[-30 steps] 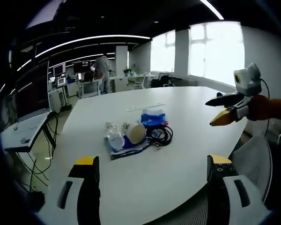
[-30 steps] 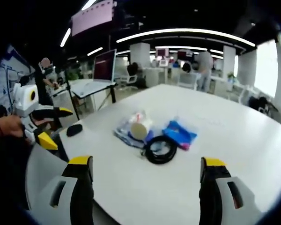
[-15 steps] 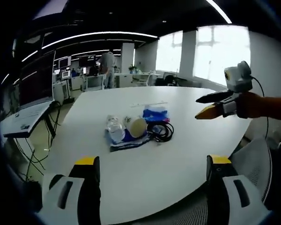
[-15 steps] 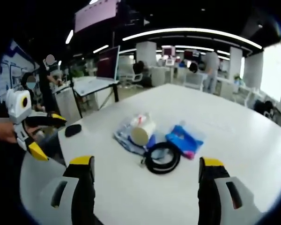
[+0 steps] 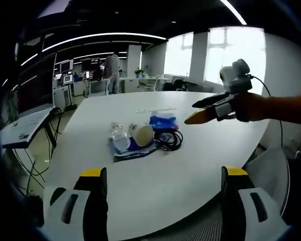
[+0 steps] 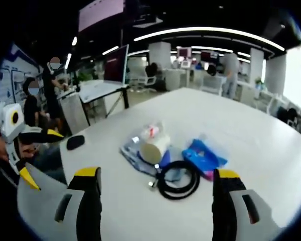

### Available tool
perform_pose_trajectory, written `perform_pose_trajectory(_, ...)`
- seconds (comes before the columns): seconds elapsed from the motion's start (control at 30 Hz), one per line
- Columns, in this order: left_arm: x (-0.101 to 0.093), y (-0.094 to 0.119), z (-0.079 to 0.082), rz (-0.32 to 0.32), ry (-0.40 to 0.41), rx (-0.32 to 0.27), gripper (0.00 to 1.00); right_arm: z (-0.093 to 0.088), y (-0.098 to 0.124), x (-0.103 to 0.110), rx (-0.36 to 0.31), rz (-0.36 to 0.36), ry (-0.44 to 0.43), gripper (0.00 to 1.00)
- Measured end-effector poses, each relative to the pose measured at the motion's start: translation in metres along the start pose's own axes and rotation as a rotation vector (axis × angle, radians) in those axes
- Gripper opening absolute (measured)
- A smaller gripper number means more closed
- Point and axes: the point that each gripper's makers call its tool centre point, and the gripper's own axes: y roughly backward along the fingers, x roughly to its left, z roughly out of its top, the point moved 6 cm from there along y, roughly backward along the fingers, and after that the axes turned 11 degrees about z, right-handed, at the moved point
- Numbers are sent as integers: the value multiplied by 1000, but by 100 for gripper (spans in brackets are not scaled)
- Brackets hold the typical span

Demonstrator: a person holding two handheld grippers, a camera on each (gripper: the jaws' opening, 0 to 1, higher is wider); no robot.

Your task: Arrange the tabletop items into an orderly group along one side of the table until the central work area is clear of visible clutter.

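A small pile lies mid-table: a clear plastic bottle (image 5: 119,136), a paper cup (image 5: 142,134) on its side, a blue packet (image 5: 163,122) and a black cable coil (image 5: 169,140), all partly resting on a clear plastic bag (image 5: 133,150). My left gripper (image 5: 163,201) hangs open over the table's near edge, well short of the pile. A hand holds my right gripper (image 5: 204,110) above the table to the right of the pile, jaws apart. From the right gripper view, the cup (image 6: 153,148), packet (image 6: 204,156) and coil (image 6: 179,179) lie just ahead of the open right gripper (image 6: 157,201).
The white table (image 5: 155,186) is large and rounded. A black mouse (image 6: 75,142) sits near its edge, close to the left gripper (image 6: 37,154). Mesh chairs (image 5: 271,170) stand by the near side. Desks, a screen (image 6: 115,65) and people are beyond the table.
The right gripper has moved in toward the pile, which now looks nearer and lower in its view. The left gripper has stayed at the table edge.
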Motion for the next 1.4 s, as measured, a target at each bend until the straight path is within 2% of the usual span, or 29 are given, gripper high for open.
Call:
perform_pose_trajectory(0.47,-1,-3,1,-25,-30,4,93,10,-30,1,39,42,28,90)
perform_pose_trajectory(0.67,6,-5,2,-25,1,1,92,14,-42,-4,46,52,12,89)
perform_pose_trajectory(0.7,4,-5,7,-49,58,-27,92,14,-44,-5,46,51,13,89)
perform_pose_trajectory(0.77,10,-4,10,-29,106,-46,92,14,-48,-8,54,50,18,89)
perform_pose_trajectory(0.87,14,-4,7,-2,41,-21,91,13,-53,-11,77,48,28,88)
perform_pose_trajectory(1.2,12,-6,5,-27,47,-5,91,29,-82,-26,87,67,78,87)
perform_pose_trajectory(1.4,12,-9,5,-26,44,5,90,33,-95,-32,91,71,55,86)
